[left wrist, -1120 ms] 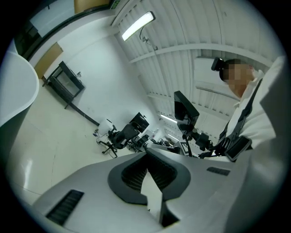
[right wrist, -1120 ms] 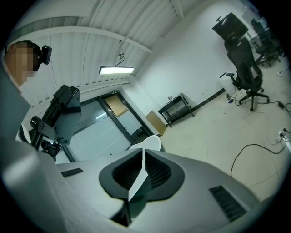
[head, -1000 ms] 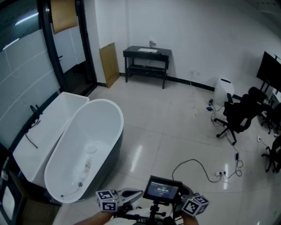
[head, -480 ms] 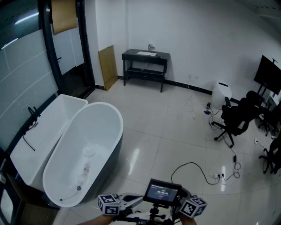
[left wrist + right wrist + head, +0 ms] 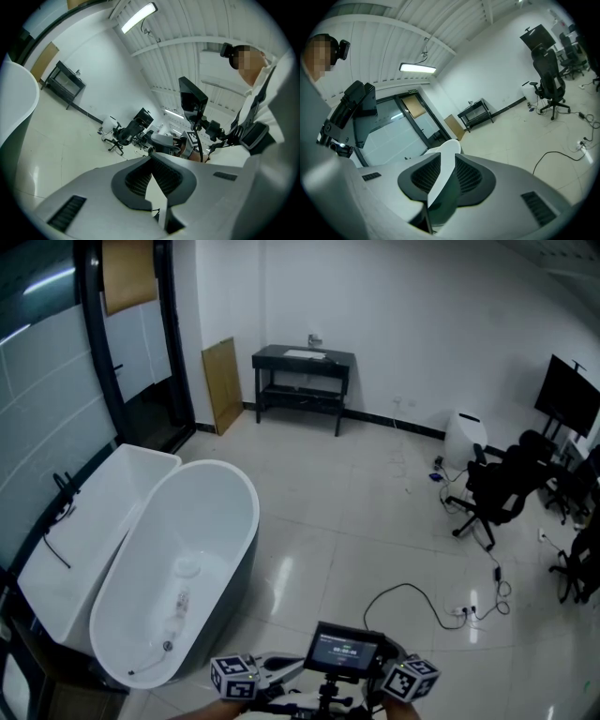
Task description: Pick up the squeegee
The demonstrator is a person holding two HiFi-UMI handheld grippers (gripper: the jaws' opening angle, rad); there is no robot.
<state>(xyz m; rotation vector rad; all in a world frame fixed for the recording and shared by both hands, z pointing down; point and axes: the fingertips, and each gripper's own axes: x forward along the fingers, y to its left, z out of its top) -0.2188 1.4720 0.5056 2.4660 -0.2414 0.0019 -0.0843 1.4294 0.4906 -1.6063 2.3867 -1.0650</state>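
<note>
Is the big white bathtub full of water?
No, the bathtub is not filled: its bare white bottom shows in the head view, with a few small things lying on it.

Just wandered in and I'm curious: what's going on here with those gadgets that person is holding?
A person stands near an oval white bathtub, holding a gripper in each hand close to the body. The fingers of the right gripper have just been opening, with nothing between them; those of the left gripper are together and empty. I can't make out a squeegee.
</note>
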